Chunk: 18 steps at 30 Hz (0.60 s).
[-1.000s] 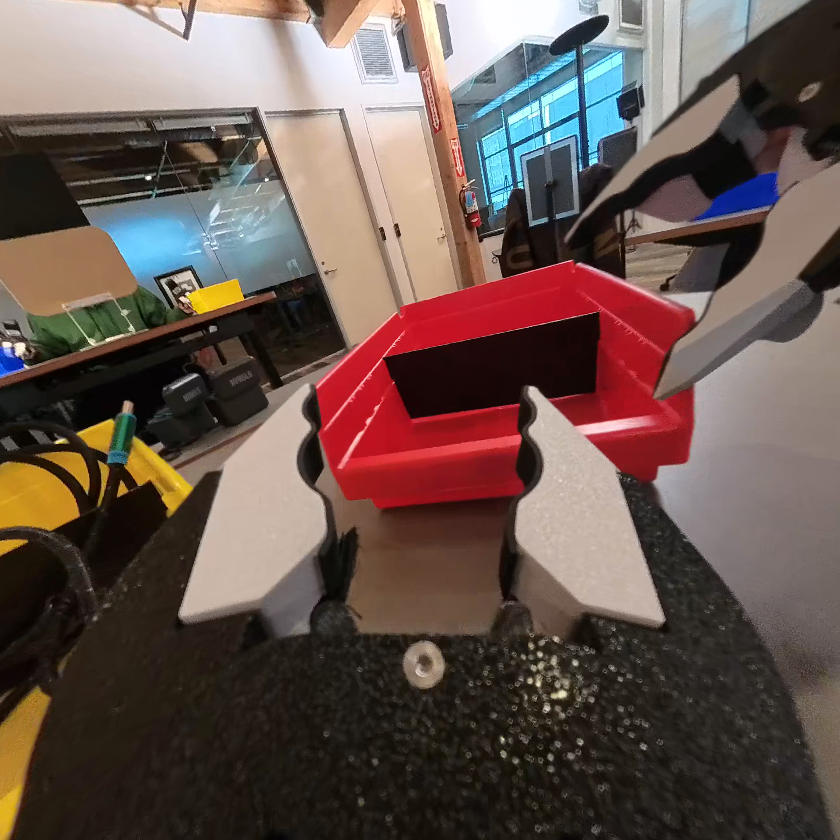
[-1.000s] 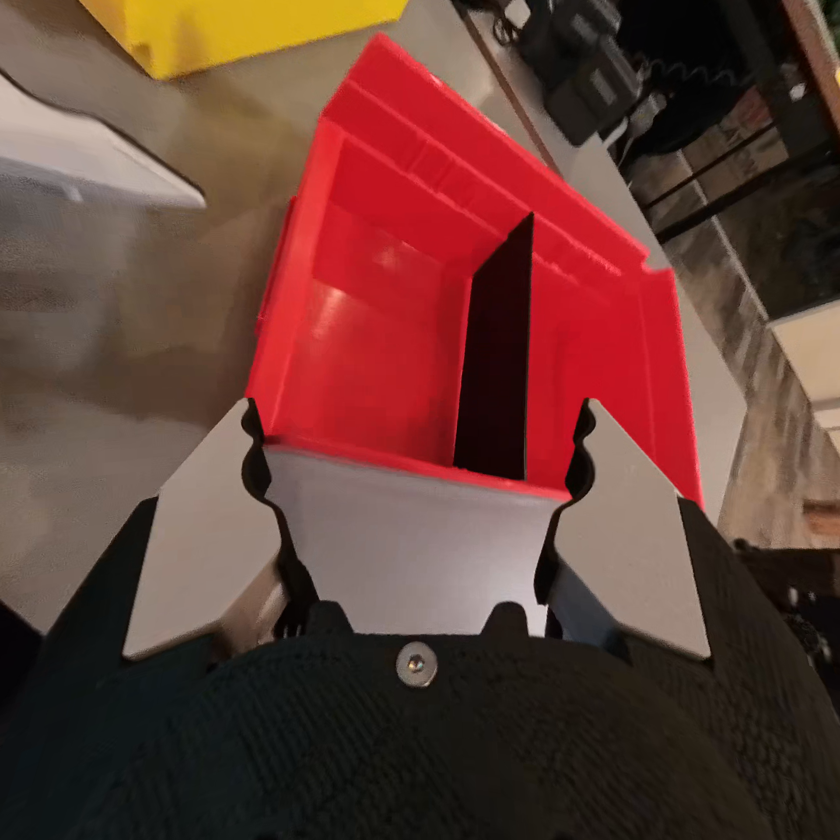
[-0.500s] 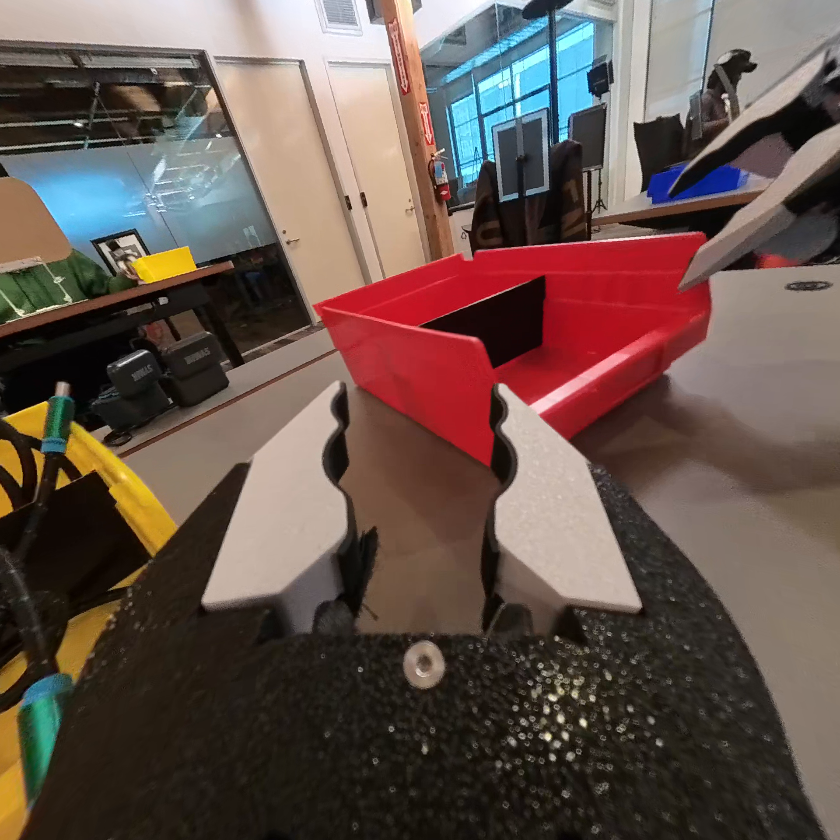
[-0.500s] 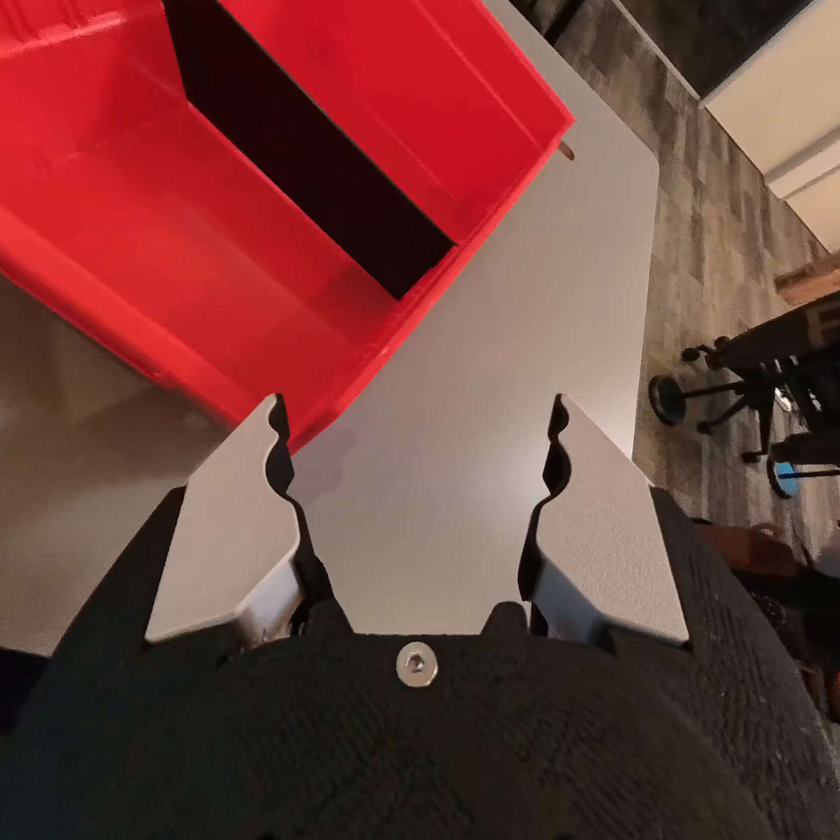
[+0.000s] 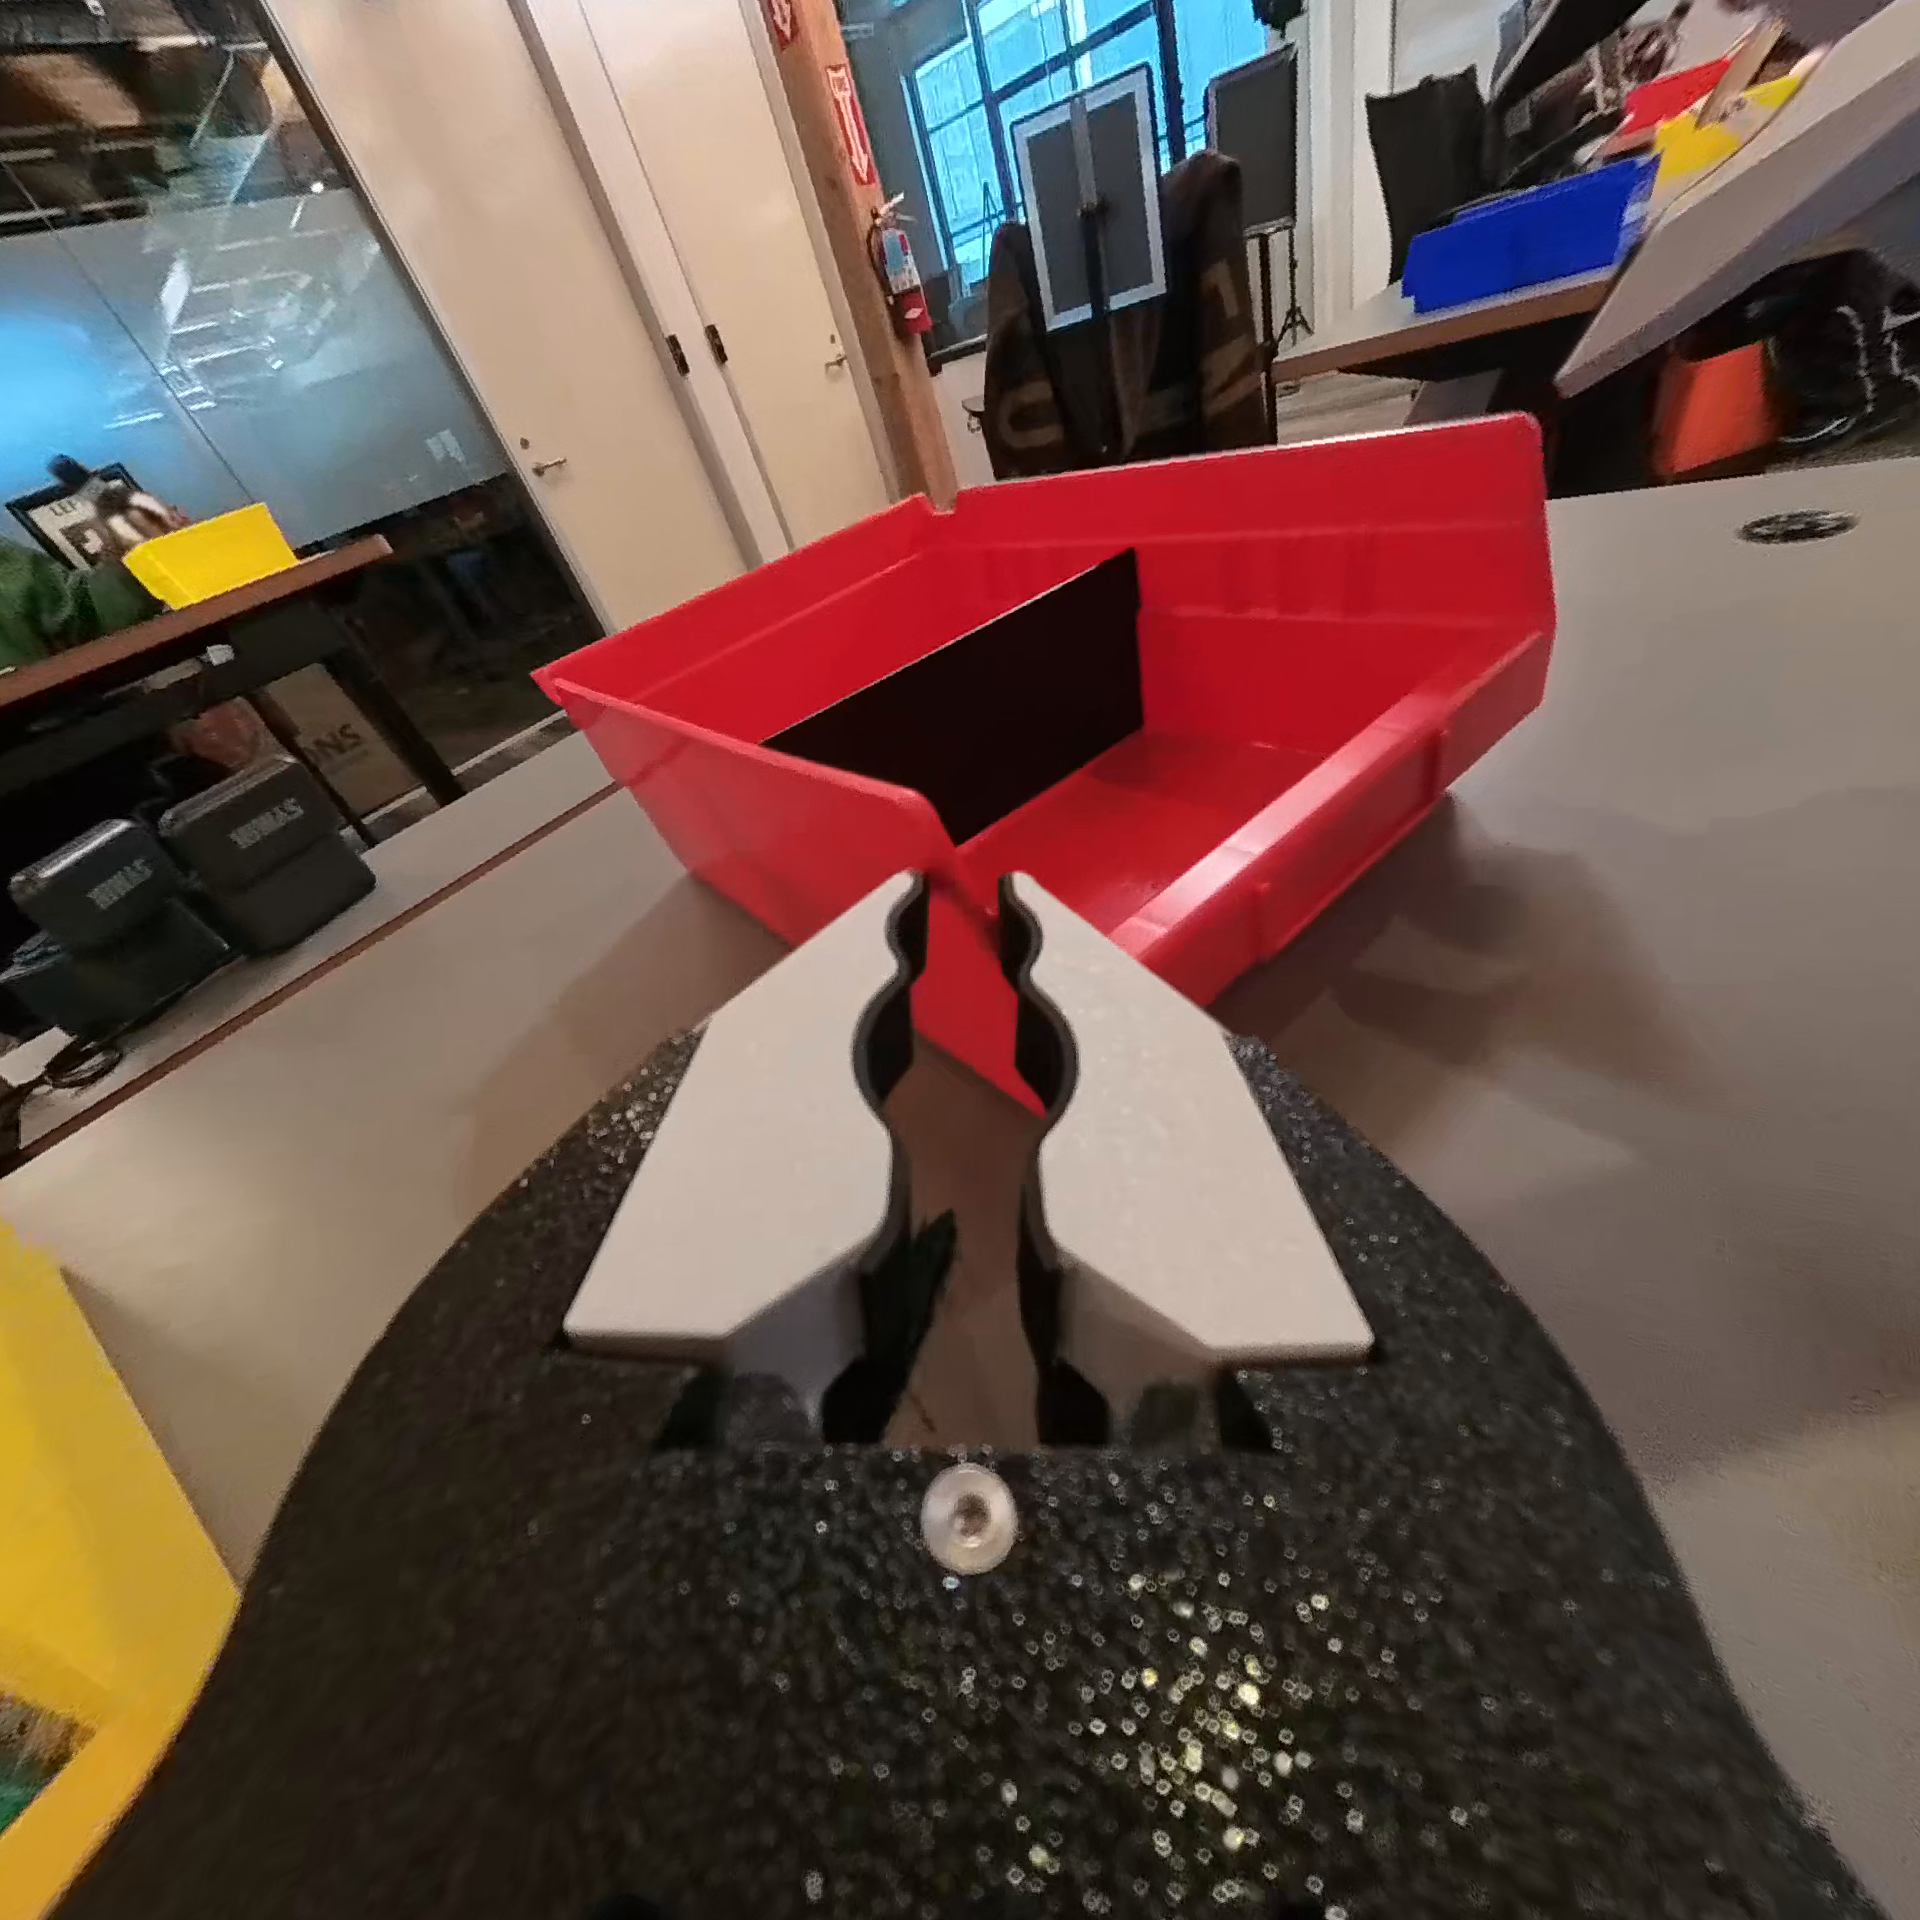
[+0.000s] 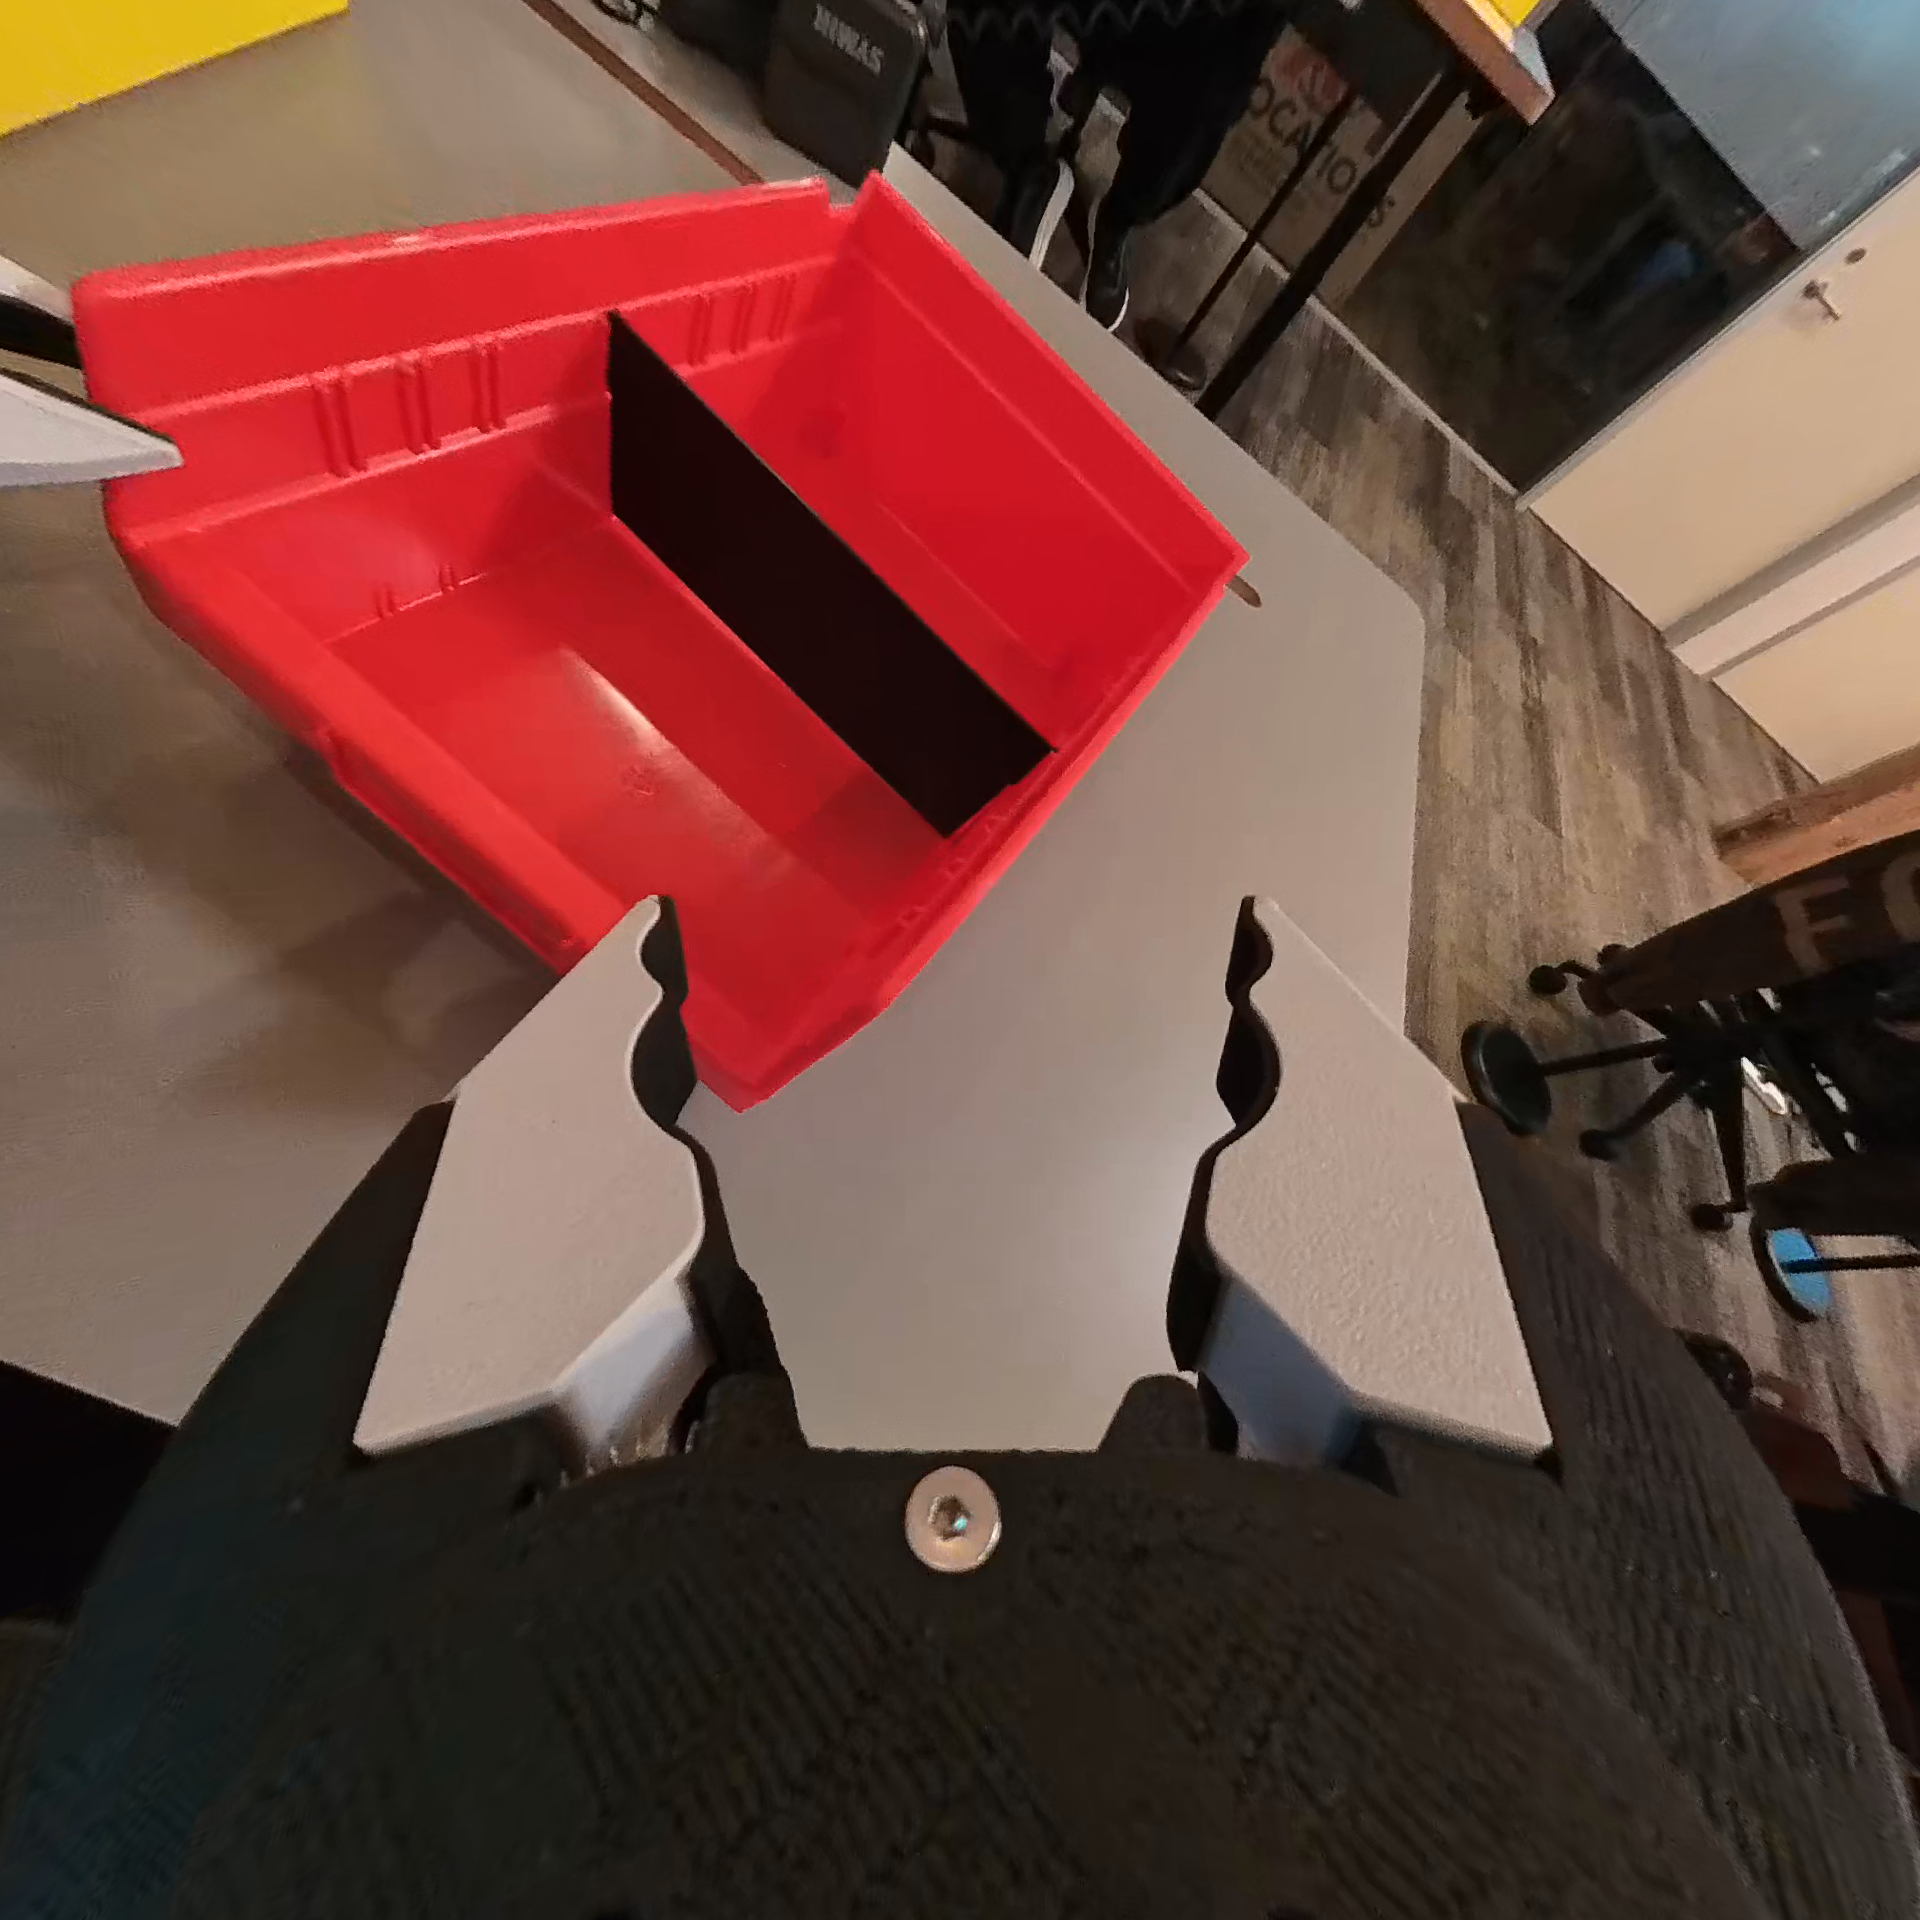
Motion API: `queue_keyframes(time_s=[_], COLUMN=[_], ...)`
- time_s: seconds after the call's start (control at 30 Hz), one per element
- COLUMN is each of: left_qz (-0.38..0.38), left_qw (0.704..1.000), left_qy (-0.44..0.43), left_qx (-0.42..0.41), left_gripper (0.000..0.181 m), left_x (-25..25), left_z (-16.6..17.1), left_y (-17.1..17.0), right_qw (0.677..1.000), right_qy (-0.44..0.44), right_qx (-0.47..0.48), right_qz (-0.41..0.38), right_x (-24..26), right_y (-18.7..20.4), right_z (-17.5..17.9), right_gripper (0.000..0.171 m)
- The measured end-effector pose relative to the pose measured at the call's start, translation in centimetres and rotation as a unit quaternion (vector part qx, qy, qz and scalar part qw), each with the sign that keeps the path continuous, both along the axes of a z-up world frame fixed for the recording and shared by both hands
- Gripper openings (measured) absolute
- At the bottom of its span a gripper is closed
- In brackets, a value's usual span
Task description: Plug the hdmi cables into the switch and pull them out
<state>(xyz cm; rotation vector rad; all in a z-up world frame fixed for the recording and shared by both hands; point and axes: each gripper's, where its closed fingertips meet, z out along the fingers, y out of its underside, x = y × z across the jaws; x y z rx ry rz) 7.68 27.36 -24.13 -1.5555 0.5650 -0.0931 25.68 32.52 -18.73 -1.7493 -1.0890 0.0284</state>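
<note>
Zero cables and no switch show in either view, so the task's own things are out of frame and I can't say where they lie. What's there is an empty red bin [image 5: 1299, 540] on the grey table [image 5: 1662, 831], with a black divider [image 5: 987, 707] across its middle and both compartments bare. The left gripper [image 5: 961, 894] sits low at the center of its view. Its jaws are drawn nearly together and the bin's near corner edge runs right thru the slim gap. I can't tell if they're actually pinching that wall or just straddling it. In the right wrist view one left fingertip [image 6: 94, 452] shows at the far left edge, touching or just beside the bin's upper-left corner. The right gripper [image 6: 951, 914] is spread wide w/ nothing between its jaws, looking down on the table. Its left finger overlaps the bin's lower corner at center frame, and it appears clear of the bin. So the two grippers are at opposite corners of the bin, and the bin's long axis runs roughly from upper left to lower right in the right view. The left is the one at the bin wall. A yellow bin [image 5: 73, 1538] edges in at lower left of the left view, contents blurred. My guess is the bin is being shifted or steadied first, and the cable work hasn't started yet.
</note>
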Motion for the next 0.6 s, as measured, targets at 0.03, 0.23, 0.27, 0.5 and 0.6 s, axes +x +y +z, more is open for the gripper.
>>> queue_keyframes(time_s=[0.03,0.23,0.27,0.5,0.6], left_qz=[0.002,-0.006,-0.010,-0.039,-0.042], left_qw=[1.000,1.000,0.999,0.997,0.996], left_qy=[0.002,-0.024,-0.029,-0.050,-0.054], left_qx=[-0.002,-0.017,-0.021,-0.040,-0.050], left_gripper=[0.011,0.010,0.010,0.011,0.009], left_x=[0.0,0.8,1.1,3.4,3.7], left_z=[-0.1,0.0,-0.1,-0.1,0.1], left_y=[0.2,1.6,1.9,3.6,3.7], right_qw=[1.000,1.000,1.000,1.000,1.000], right_qy=[0.000,-0.007,-0.008,-0.013,-0.012], right_qx=[0.001,-0.001,0.000,0.011,0.023], right_qz=[0.000,-0.002,-0.001,0.003,0.012], right_x=[0.0,0.1,0.1,-0.5,-1.1], right_y=[0.0,0.1,0.1,0.2,0.0], right_z=[0.0,-0.2,-0.2,0.0,0.4], right_gripper=[0.103,0.102,0.102,0.098,0.096])
